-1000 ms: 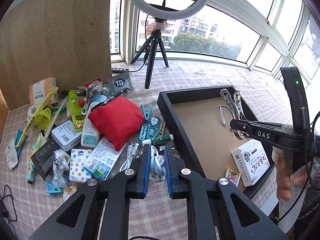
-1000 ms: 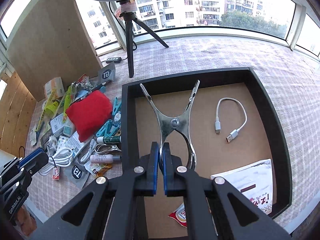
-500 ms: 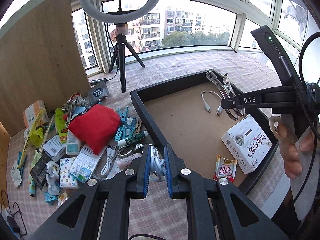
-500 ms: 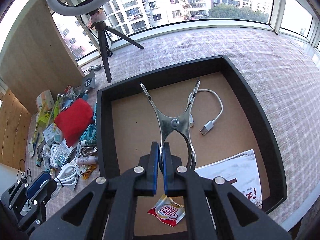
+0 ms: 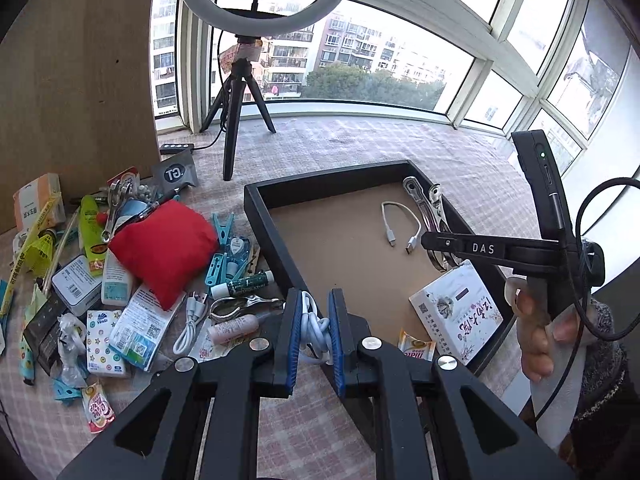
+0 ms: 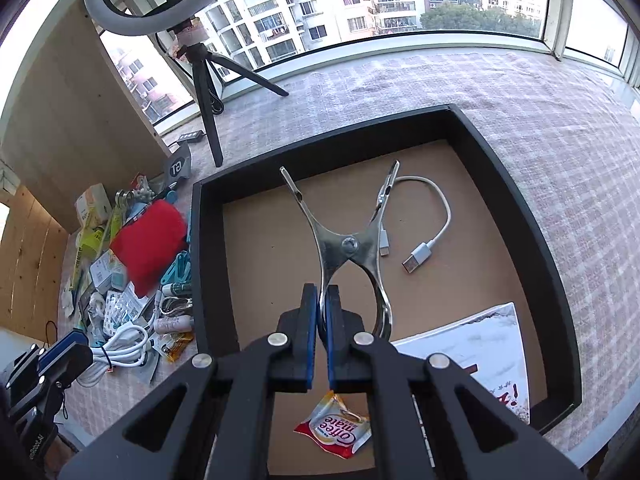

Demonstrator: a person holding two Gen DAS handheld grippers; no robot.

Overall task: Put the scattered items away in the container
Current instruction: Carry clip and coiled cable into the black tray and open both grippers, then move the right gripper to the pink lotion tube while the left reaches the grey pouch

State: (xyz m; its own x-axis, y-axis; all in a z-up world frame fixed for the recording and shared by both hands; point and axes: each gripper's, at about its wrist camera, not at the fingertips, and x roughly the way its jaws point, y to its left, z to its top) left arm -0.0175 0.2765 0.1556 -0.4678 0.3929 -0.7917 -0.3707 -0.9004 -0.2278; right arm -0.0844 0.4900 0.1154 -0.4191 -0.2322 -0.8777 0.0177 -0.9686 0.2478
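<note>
My left gripper (image 5: 314,304) is shut on a coiled white cable (image 5: 314,322), held just over the near left wall of the black tray (image 5: 320,182). It also shows in the right wrist view (image 6: 116,350). My right gripper (image 6: 322,300) is shut on one handle of a large metal clip (image 6: 348,240), held above the tray (image 6: 500,168) floor. The clip's tips (image 5: 424,200) show in the left wrist view. A short white USB cable (image 6: 424,236), a white booklet (image 6: 480,352) and a Coffee mate sachet (image 6: 334,430) lie in the tray.
A pile lies left of the tray: a red pouch (image 5: 164,246), blue clothespins (image 5: 222,256), a small metal clip (image 5: 240,304), a green tube (image 5: 244,282), packets and boxes. A ring-light tripod (image 5: 236,120) stands behind. A wooden board (image 5: 72,80) is at far left.
My left gripper has swung back toward the pile side with the cable still held. My right gripper has lowered slightly over the tray, still holding the metal clip.
</note>
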